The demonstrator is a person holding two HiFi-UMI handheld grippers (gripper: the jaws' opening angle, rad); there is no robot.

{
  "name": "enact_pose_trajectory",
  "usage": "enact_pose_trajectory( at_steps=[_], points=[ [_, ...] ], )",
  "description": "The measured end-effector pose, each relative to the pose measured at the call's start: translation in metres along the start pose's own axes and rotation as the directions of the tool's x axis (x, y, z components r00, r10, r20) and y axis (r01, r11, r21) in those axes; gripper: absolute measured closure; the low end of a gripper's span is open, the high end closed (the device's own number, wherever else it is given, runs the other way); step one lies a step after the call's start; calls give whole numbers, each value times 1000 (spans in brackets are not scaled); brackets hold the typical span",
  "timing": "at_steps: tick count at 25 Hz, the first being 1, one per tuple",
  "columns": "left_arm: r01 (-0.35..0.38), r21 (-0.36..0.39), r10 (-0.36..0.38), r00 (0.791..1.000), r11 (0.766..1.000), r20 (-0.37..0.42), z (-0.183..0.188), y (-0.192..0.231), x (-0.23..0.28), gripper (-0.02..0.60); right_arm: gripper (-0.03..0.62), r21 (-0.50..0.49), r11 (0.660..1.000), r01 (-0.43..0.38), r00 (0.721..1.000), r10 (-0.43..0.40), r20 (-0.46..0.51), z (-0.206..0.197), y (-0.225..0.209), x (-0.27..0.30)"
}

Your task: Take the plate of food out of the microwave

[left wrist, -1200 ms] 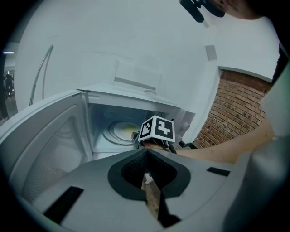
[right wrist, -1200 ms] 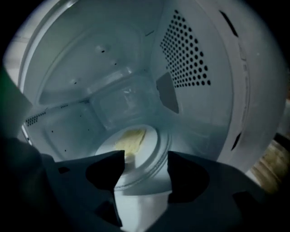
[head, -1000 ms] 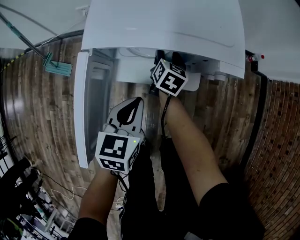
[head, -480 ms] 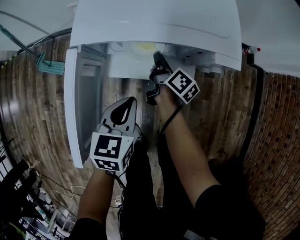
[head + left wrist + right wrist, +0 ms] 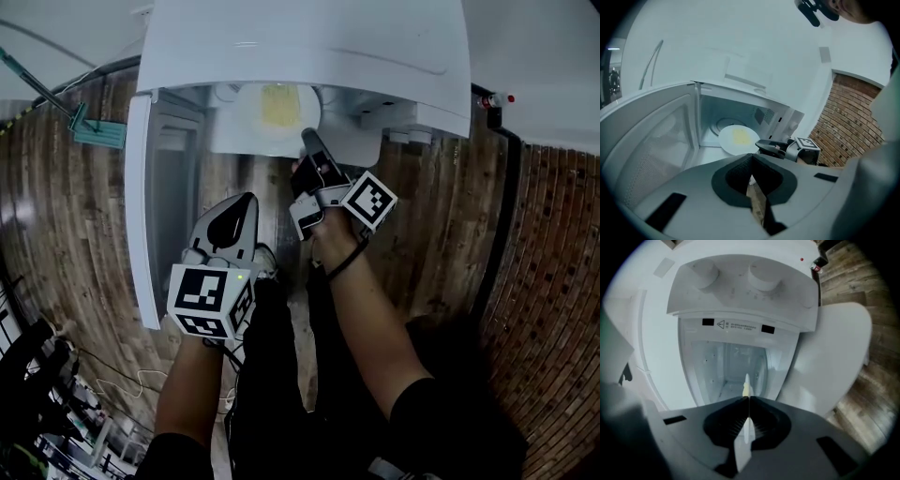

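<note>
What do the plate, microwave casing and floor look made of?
Plate: smooth, plain white, probably glazed ceramic or melamine.
Microwave casing: glossy white with a light highlight; painted metal or plastic, can't tell.
Floor: brown planks with visible grain; wood or laminate.

microwave (image 5: 300, 47): 12 o'clock, door (image 5: 141, 216) open
plate (image 5: 246, 127): in its mouth, yellow food (image 5: 277, 105)
my right gripper (image 5: 308, 141): clamped on rim, 5 o'clock
my left gripper (image 5: 246, 202): 7 o'clock

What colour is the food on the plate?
The food is pale yellow, on a white plate. The head view shows it best.
</note>
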State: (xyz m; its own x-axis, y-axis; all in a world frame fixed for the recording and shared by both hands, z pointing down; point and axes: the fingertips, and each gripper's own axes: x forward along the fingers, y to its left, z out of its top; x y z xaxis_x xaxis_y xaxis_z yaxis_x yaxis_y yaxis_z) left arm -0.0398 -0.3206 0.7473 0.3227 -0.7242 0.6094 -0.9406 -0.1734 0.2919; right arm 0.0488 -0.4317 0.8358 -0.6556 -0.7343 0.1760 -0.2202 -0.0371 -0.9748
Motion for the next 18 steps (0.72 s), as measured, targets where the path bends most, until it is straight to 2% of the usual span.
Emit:
enact_pose_trajectory(
  at_steps=[7, 11, 15, 18],
  points=[
    [-4, -25, 5, 999, 1000, 43, 31, -18, -21, 581, 569, 157, 987, 10, 999, -16, 38, 2, 32, -68],
    [-3, -36, 4, 999, 999, 51, 61, -32, -47, 581, 569, 189, 980, 56, 997, -65, 44, 3, 65, -113],
    [9, -110, -9, 1000, 994, 3, 78, -56, -94, 581, 569, 211, 970, 123, 990, -135, 43, -6, 110, -167],
    [-5, -156, 5, 1000, 988, 0, 101, -62, -121, 581, 569, 222, 967, 121, 989, -136, 52, -4, 155, -180]
  ],
)
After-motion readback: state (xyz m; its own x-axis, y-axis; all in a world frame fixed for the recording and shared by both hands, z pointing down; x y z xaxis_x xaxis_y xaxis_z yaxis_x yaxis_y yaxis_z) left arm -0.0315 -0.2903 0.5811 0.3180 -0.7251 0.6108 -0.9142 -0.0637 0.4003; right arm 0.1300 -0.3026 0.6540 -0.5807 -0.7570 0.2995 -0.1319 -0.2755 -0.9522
